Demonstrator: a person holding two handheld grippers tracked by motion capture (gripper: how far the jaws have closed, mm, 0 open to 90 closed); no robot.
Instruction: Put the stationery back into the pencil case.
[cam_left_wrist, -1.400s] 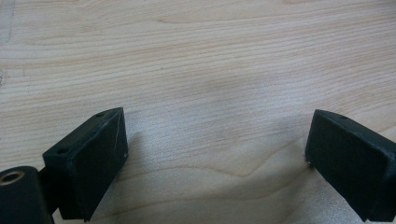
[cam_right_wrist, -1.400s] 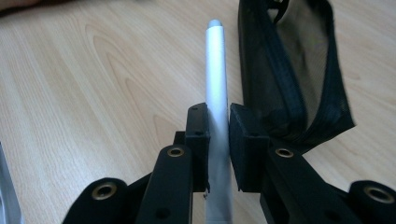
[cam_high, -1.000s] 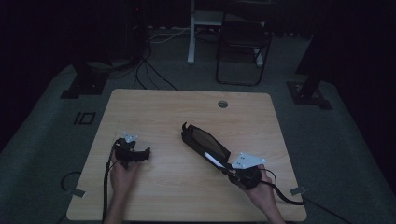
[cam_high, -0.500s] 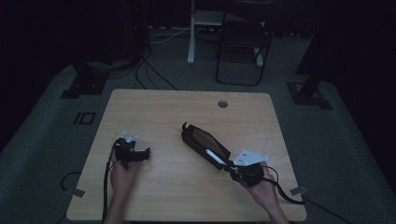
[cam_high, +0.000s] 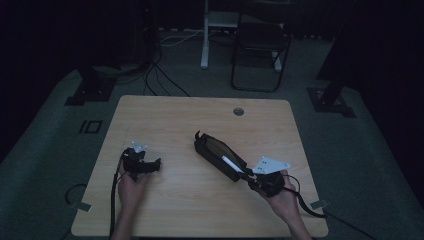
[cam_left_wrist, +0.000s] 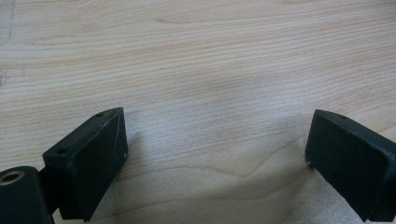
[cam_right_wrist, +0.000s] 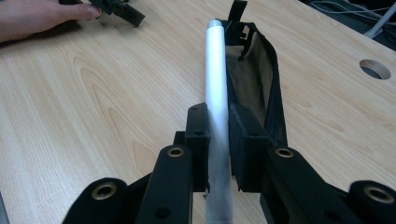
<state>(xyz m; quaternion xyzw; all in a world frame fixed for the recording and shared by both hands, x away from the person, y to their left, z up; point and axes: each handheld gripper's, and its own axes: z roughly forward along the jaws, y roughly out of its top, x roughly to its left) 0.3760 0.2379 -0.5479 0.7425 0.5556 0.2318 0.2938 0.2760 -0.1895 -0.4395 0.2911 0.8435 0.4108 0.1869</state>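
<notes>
A black pouch (cam_high: 216, 154) with a tan lining lies open on the wooden table (cam_high: 200, 120), also seen as the pouch (cam_right_wrist: 261, 88) in the right gripper view. My right gripper (cam_right_wrist: 218, 140) is shut on a white pen (cam_right_wrist: 217, 93), held over the pouch's near left rim and pointing along it. From above, the right gripper (cam_high: 248, 176) and the white pen (cam_high: 231, 164) sit at the pouch's near end. My left gripper (cam_high: 152, 165) rests on the table's left side, and its jaws (cam_left_wrist: 217, 149) stand wide open over bare wood.
A round cable hole (cam_high: 238, 111) sits near the table's far edge. A chair (cam_high: 260, 50) and a white stand (cam_high: 206, 35) are on the floor beyond the table. Cables (cam_high: 320, 210) trail from both grippers toward the near edge.
The right gripper has shifted slightly with the pen at the pouch's near end. The left gripper has stayed in place.
</notes>
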